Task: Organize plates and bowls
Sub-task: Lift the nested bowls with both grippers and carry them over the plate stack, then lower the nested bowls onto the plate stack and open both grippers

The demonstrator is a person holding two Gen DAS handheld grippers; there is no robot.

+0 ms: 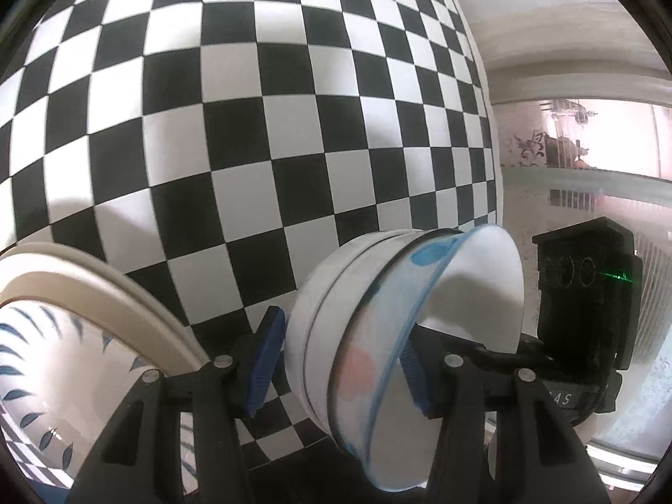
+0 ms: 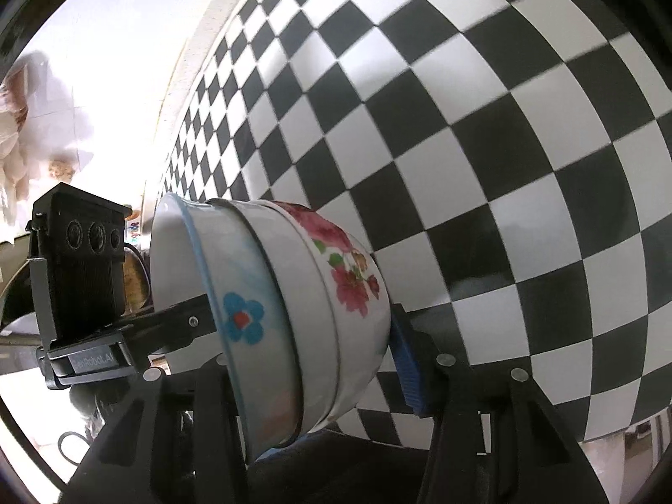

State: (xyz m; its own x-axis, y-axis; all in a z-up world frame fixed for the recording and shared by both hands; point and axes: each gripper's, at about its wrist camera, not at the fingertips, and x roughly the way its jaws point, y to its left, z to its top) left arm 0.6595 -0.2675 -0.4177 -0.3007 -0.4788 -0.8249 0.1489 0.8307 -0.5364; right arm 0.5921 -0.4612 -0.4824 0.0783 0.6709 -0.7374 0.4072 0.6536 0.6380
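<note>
A nested stack of bowls (image 1: 361, 336) is held tilted on its side between both grippers above the checkered table (image 1: 252, 126). The innermost bowl has a blue rim and a blue flower (image 2: 242, 320); the outermost has red roses (image 2: 348, 269). My left gripper (image 1: 336, 361) is shut on the stack, one blue pad (image 1: 264, 361) on the outside and one inside the bowl. My right gripper (image 2: 311, 361) is shut on the same stack (image 2: 294, 315) from the opposite side, one blue pad (image 2: 405, 371) on the outer wall. The other gripper's body shows in each view.
A stack of plates, a cream rim over a white plate with blue leaf marks (image 1: 63, 357), lies at the left of the left wrist view. The table's edge (image 1: 491, 134) runs at the right, with a window beyond. Bright floor lies beyond the table in the right wrist view.
</note>
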